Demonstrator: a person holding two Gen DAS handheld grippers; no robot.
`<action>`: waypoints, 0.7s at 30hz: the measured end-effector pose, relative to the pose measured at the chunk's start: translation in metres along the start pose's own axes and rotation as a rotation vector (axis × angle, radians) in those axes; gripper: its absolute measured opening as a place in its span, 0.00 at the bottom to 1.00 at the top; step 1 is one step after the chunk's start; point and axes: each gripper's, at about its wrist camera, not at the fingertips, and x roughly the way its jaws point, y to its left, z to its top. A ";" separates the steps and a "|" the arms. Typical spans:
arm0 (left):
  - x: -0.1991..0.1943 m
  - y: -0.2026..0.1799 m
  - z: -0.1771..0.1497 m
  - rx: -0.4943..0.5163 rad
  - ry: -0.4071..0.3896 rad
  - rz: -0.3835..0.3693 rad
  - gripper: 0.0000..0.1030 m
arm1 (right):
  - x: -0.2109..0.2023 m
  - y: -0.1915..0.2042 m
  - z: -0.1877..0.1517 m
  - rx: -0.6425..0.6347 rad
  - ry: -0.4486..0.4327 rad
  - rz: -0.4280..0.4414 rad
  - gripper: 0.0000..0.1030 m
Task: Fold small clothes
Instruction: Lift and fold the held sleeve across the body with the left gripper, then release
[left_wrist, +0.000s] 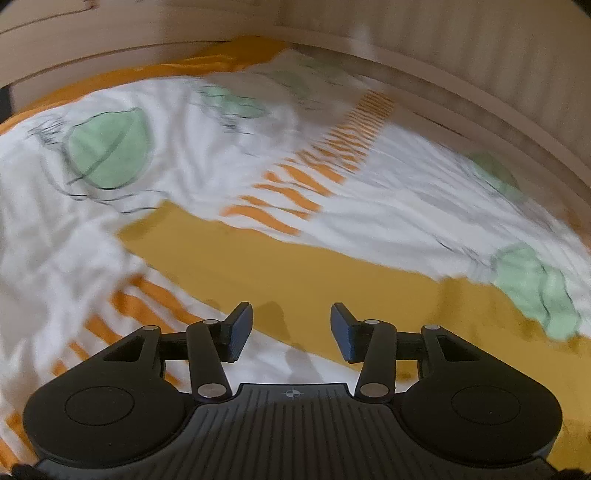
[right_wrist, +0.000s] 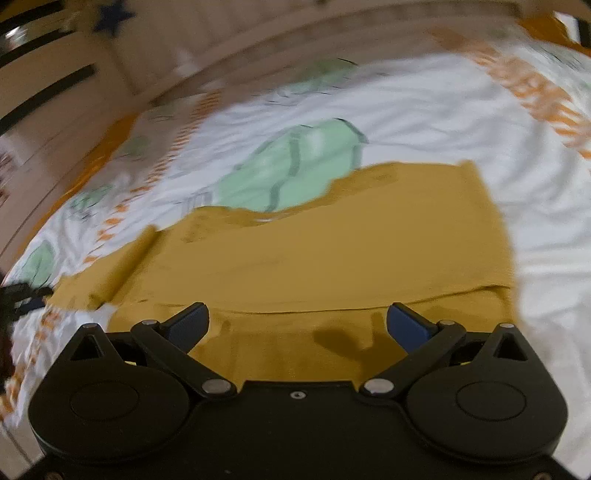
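A mustard-yellow small garment (right_wrist: 332, 251) lies flat on a white bedsheet, with a sleeve (right_wrist: 107, 273) sticking out to the left and a fold line across its near part. My right gripper (right_wrist: 297, 325) is open and empty just above the garment's near edge. In the left wrist view the same garment (left_wrist: 288, 273) runs as a yellow band across the sheet. My left gripper (left_wrist: 291, 330) is open and empty over its edge. Both views are motion-blurred.
The white bedsheet (left_wrist: 207, 147) has green prints and orange striped bands (left_wrist: 332, 166). A pale wooden bed frame (left_wrist: 480, 66) curves along the far side. The sheet also shows in the right wrist view (right_wrist: 443, 118), with wooden slats (right_wrist: 55, 92) at the upper left.
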 end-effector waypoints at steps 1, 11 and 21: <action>0.002 0.008 0.004 -0.021 -0.004 0.010 0.44 | 0.000 0.005 -0.002 -0.019 -0.006 0.014 1.00; 0.040 0.067 0.020 -0.201 0.008 0.051 0.44 | -0.003 0.031 -0.008 -0.073 -0.044 0.090 1.00; 0.080 0.084 0.008 -0.317 0.007 -0.012 0.73 | 0.006 0.034 -0.012 -0.064 -0.019 0.092 1.00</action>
